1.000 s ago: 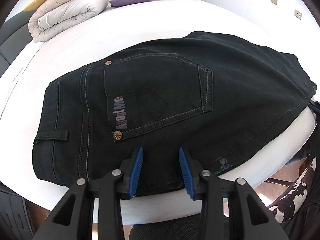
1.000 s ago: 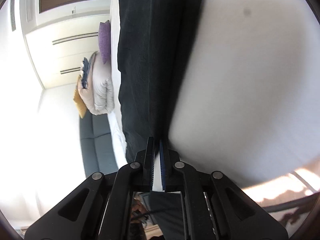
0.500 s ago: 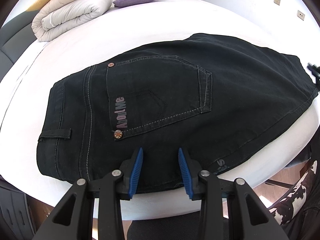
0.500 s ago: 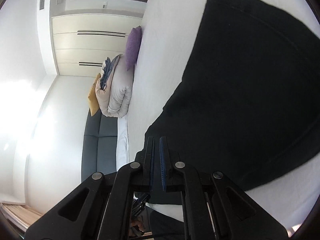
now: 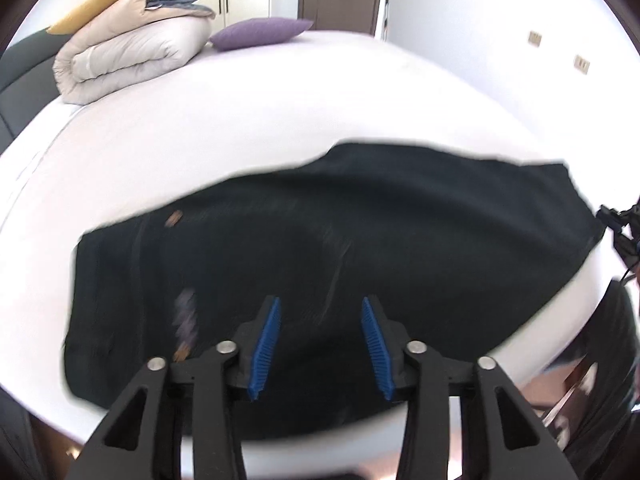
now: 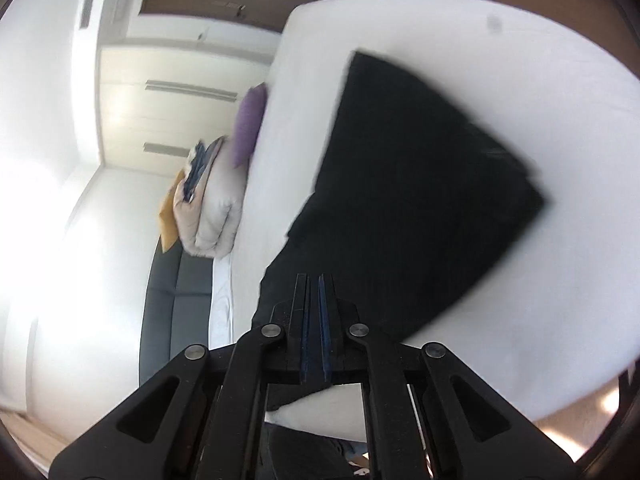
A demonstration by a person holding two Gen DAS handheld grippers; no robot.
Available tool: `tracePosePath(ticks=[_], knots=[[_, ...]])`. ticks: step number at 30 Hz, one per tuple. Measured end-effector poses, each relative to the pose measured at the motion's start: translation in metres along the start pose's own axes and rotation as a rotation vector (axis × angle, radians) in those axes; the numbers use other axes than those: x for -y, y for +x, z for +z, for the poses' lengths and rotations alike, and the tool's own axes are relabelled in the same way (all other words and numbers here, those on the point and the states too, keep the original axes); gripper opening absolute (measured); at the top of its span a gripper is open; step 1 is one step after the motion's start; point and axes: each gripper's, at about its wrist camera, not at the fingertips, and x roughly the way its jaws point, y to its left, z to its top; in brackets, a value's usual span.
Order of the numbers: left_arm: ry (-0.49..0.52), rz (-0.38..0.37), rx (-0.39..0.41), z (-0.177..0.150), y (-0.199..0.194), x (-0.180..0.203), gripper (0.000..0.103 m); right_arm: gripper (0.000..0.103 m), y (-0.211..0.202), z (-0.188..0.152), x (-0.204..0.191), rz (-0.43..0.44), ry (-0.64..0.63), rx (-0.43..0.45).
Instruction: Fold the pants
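**Folded pants on the bed, both grippers free of the cloth**

The black pants (image 5: 360, 264) lie flat as a compact folded block on the white bed (image 5: 280, 112), near its front edge; the waistband end with its rivets and pocket label faces the left side of the left wrist view, though motion blur softens the stitching. The left gripper (image 5: 320, 346) hangs over the near edge of the pants with its blue pads (image 5: 264, 344) spread wide apart, and no cloth sits between them. The right gripper (image 6: 314, 328) shows its two fingers drawn close together with only a thin slit between; nothing is visibly caught there, and the pants (image 6: 420, 200) in that view lie ahead of the tips, so it appears clenched on nothing. At the head of the bed rest a rolled duvet (image 5: 132, 60) and a purple pillow (image 5: 260, 34), well apart from the pants.

Judged from the layout, the folding is at or near its last step: the legs seem already doubled over the seat. If one more fold is wanted, the next move calls for the open left gripper to descend onto one edge, pinch all layers together, and carry them across without dragging the stack toward the bed's edge. Otherwise only smoothing and withdrawal are left.
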Motion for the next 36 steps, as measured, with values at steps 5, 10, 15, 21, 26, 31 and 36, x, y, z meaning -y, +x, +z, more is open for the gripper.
tracePosePath(ticks=[5,10,15,21,26,31,36], knots=[[-0.006,-0.041,-0.028,0.034,0.046,0.02,0.046,0.004,0.138,-0.021,-0.056,0.063,-0.016,-0.255],[-0.085,-0.01,-0.086,0.033,0.078,0.004,0.045,0.004,0.258,-0.072,-0.068,0.037,0.027,-0.435],[-0.083,-0.023,-0.084,0.017,0.079,-0.008,0.045,0.003,0.281,-0.068,-0.043,0.013,0.067,-0.367],[-0.1,-0.03,-0.063,0.013,0.08,-0.011,0.044,0.002,0.182,0.02,0.02,0.021,0.242,-0.035],[-0.1,-0.022,-0.055,0.012,0.08,-0.01,0.044,0.0,0.081,0.06,0.056,0.003,0.284,0.232],[-0.088,0.02,-0.049,0.013,0.067,0.001,0.044,0.004,0.048,0.065,0.049,0.0,0.284,0.299],[-0.031,-0.044,0.004,0.042,0.06,0.036,0.044,0.004,0.083,0.051,0.001,0.017,0.18,0.169]])
